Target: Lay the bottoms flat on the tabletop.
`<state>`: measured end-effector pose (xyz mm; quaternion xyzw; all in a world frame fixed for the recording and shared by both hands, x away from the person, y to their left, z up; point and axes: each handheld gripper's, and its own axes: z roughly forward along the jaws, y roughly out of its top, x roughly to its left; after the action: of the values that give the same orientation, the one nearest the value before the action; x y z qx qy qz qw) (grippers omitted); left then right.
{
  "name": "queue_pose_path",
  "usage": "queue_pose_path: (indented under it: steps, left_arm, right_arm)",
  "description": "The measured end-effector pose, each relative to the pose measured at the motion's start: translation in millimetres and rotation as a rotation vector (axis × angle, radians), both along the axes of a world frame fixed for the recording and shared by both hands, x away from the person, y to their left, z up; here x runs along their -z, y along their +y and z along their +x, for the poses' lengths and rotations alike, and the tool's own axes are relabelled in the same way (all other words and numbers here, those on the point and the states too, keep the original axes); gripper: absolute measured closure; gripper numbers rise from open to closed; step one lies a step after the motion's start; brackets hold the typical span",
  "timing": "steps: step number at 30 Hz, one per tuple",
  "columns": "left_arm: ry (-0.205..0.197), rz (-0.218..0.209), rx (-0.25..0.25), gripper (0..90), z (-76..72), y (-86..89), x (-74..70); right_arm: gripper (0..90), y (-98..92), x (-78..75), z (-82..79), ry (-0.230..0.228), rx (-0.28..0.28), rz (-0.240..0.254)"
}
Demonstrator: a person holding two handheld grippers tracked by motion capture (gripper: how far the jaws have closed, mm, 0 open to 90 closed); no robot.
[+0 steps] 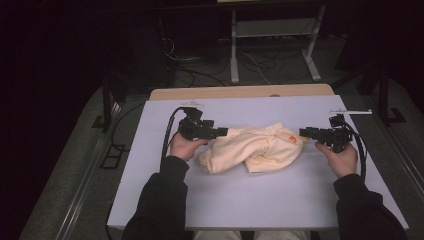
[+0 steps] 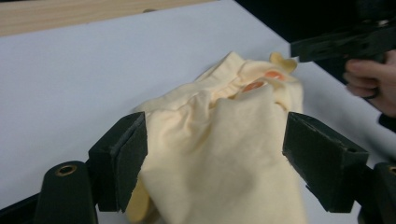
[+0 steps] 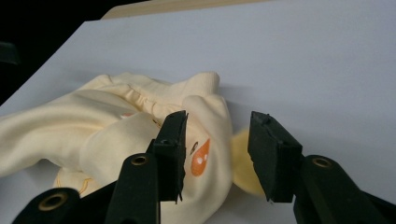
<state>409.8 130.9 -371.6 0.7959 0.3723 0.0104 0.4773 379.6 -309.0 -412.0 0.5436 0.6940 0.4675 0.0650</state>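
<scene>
From the high view, a crumpled pale yellow garment (image 1: 252, 148) lies near the middle of the white table (image 1: 250, 200). The left tongs (image 1: 218, 132) point in at its left end and the right tongs (image 1: 303, 132) at its right end, each held level in a hand coming up from the near edge. Beyond the table's wooden far strip, the dim room holds a metal frame and loose cables on a grey floor.

In the left gripper view, the left tongs (image 2: 215, 154) stand apart with a fold of the garment (image 2: 224, 158) between the jaws; the cloth seems to brush the left pad, though blur makes that hard to settle. The pads do not look pressed in. The right tongs (image 2: 299, 51) hover just past the far end.

In the right gripper view, the right tongs (image 3: 217, 154) are apart with nothing clamped, and the garment (image 3: 140, 126) with its orange drop print (image 3: 201, 157) lies just behind them.

To do this well, each side should take a single outer edge, not a bunched fold, close firmly, then draw the cloth outward and flat along the table.
</scene>
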Motion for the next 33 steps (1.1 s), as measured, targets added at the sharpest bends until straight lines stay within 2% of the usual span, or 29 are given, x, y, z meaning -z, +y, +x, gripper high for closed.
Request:
queue_pose_path:
  steps: [5,13,15,18,21,23,26,29,31,33]
  left_arm:
    - [0.025,0.003,-0.028,21.5,10.3,0.3,10.9]
    - [0.038,0.036,-0.059,20.9,19.8,1.2,27.3]
    - [0.054,0.033,-0.066,20.9,22.5,2.4,32.3]
    - [0.095,0.041,-0.06,20.8,27.1,2.8,39.7]
    - [0.117,0.054,-0.065,20.8,30.3,1.8,46.6]
    - [0.133,0.079,-0.057,21.4,31.8,-0.4,51.5]
    - [0.164,0.114,-0.029,26.5,32.8,-5.5,59.3]
    - [0.202,0.122,-0.022,35.1,33.9,-9.7,67.0]
    - [0.236,0.111,-0.048,43.1,35.2,-10.2,69.8]
    - [0.26,0.105,-0.046,54.6,36.6,-9.8,70.2]
  right_arm:
    - [55.0,-0.4,-3.7,-1.5,-0.019,-0.005,0.016]
    - [54.2,5.4,-1.6,0.7,-0.001,-0.036,0.012]
    - [53.5,5.9,-0.8,1.1,0.002,-0.037,0.007]
    - [50.1,6.0,2.2,2.9,0.024,-0.033,-0.01]
    - [46.3,6.0,7.2,6.0,0.066,-0.028,-0.026]
    - [45.1,6.0,10.9,8.1,0.093,-0.03,-0.042]
    - [44.6,5.5,15.1,10.5,0.12,-0.031,-0.048]
    - [45.7,5.1,17.1,12.3,0.13,-0.027,-0.041]
    - [48.0,5.6,18.7,13.3,0.136,-0.038,-0.036]
    - [50.7,7.0,20.6,14.6,0.147,-0.061,-0.022]
